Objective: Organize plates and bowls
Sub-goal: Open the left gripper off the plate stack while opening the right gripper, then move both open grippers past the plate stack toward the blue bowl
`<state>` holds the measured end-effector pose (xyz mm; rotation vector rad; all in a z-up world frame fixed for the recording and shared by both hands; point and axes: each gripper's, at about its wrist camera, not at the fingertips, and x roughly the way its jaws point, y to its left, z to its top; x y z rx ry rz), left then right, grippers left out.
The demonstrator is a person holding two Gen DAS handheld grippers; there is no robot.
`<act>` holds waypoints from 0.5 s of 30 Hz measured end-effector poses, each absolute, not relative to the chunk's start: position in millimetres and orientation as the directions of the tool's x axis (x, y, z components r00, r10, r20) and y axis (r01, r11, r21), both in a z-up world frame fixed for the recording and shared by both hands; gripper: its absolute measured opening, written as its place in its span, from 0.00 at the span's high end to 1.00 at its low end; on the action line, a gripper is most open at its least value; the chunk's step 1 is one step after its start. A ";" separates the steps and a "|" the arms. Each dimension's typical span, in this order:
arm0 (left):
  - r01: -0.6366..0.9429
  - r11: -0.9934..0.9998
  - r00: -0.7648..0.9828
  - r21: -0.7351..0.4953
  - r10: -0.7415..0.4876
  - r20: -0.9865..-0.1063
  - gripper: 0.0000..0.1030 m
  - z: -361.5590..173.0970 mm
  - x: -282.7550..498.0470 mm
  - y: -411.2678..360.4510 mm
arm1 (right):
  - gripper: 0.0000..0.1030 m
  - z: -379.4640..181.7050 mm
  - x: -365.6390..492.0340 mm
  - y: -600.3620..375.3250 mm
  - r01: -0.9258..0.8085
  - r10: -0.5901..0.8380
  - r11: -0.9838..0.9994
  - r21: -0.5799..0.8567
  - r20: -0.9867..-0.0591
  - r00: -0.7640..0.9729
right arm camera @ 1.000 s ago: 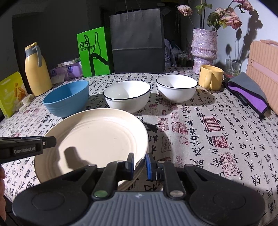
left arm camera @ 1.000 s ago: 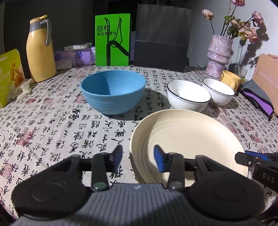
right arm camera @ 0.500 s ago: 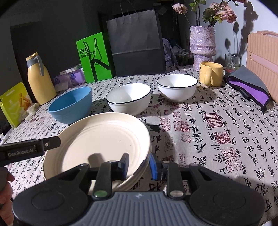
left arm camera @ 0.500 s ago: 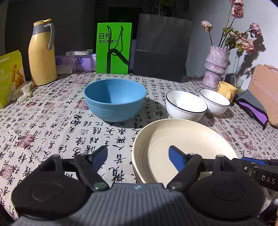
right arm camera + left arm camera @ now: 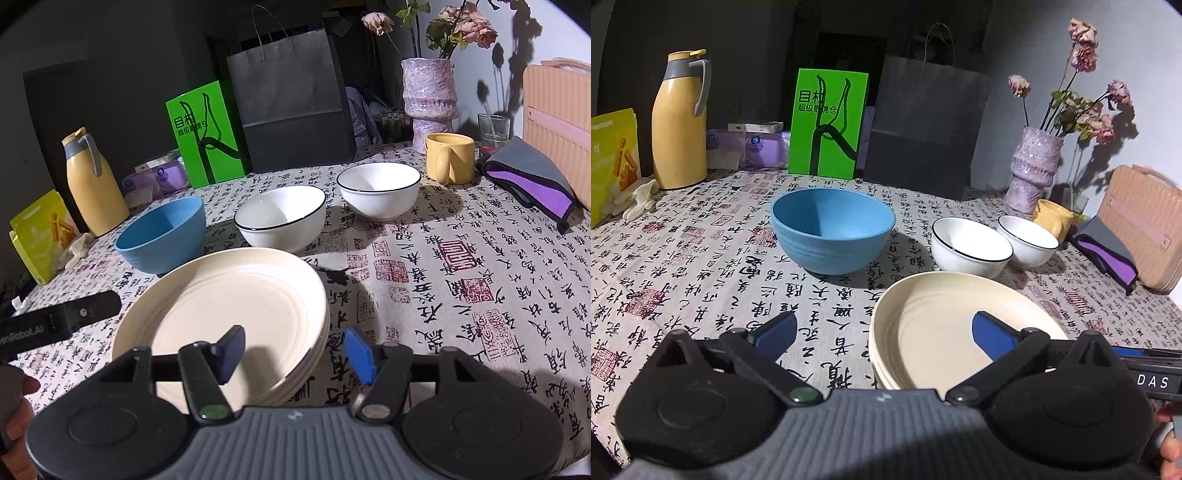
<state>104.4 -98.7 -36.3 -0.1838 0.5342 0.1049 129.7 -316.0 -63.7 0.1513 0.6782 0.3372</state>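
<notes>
The cream plates (image 5: 236,295) lay as a nested stack on the patterned tablecloth (image 5: 480,280), nearest the cameras; several rims showed at the stack's edge, though the exact count could not be told. Behind the stack, three bowls stood separately in a row: the blue bowl (image 5: 833,230) on the left, the larger white bowl (image 5: 280,219) in the middle, and the smaller white bowl (image 5: 378,190) on the right, none nested in another. The left gripper (image 5: 884,332) had its jaws opening and already spread wide, one finger over the cloth and the other above the plate's inner surface, with the stack's left rim between them but not pressed. The right gripper (image 5: 295,350) likewise had its jaws opening; the stack's right rim sat between the blue pads, which stood clear of it. Neither gripper held anything. Judged from this layout, the plate-stacking portion appeared complete and both tools were releasing the stack. The remaining work appeared to be the bowls: the two white bowls could be nested, and the blue bowl still needed a place. The yellow mug (image 5: 448,157), vase (image 5: 430,98) and thermos jug (image 5: 679,122) stood at the table's far edge, apart from the tableware.
</notes>
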 end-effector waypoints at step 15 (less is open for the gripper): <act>-0.157 0.974 0.881 -0.165 0.062 -0.469 0.00 -28.3 77.8 -85.5 | 0.00 -49.9 111.2 -310.5 -0.282 0.391 0.919 0.274 -0.560 0.731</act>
